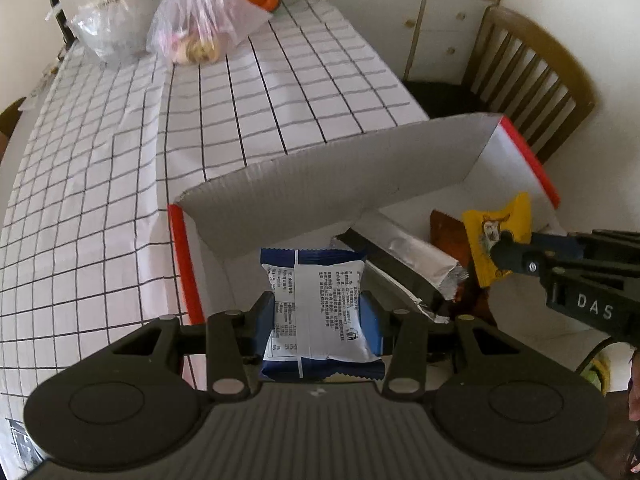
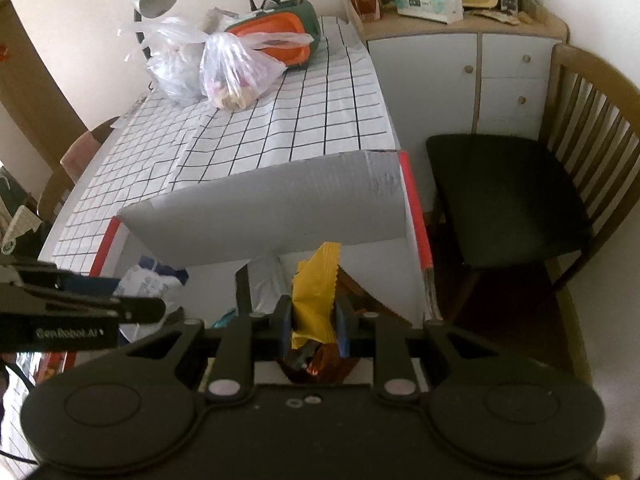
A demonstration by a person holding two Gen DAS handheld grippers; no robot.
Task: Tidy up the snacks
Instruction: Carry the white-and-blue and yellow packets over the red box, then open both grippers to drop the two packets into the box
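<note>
we have both tools over the open white cardboard box with red edges (image 1: 400,168), which sits at the near corner of the table under its white black-grid cloth (image 1: 120,160). the left tool (image 1: 320,320) is clamped on a blue-and-white foil snack packet with printed text (image 1: 320,300), its blue pads pressing the two sides, and the packet hangs above the left part of the box. the right tool (image 2: 314,324) is pinched nearly closed on a thin yellow crinkle-edged wrapper (image 2: 316,292), held above the right part of the box.

inside the box already lie a long silver foil pack (image 1: 408,256) and a dark red-brown packet (image 1: 448,232).

what worries us is the tall grey flap standing up along the far side of the box: if either packet drifts too far forward it could catch on that flap or push the light box toward the table edge, and the box's right side already sits at the edge beside the dark-seated wooden chair (image 2: 508,200). the yellow wrapper is gripped by a narrow strip only, so it may twist or slide out early and land across the silver pack instead of flat. the two tools are also near each other, so crossing paths could knock one packet loose. letting go too high would let the light packets flutter outside the walls.
</note>
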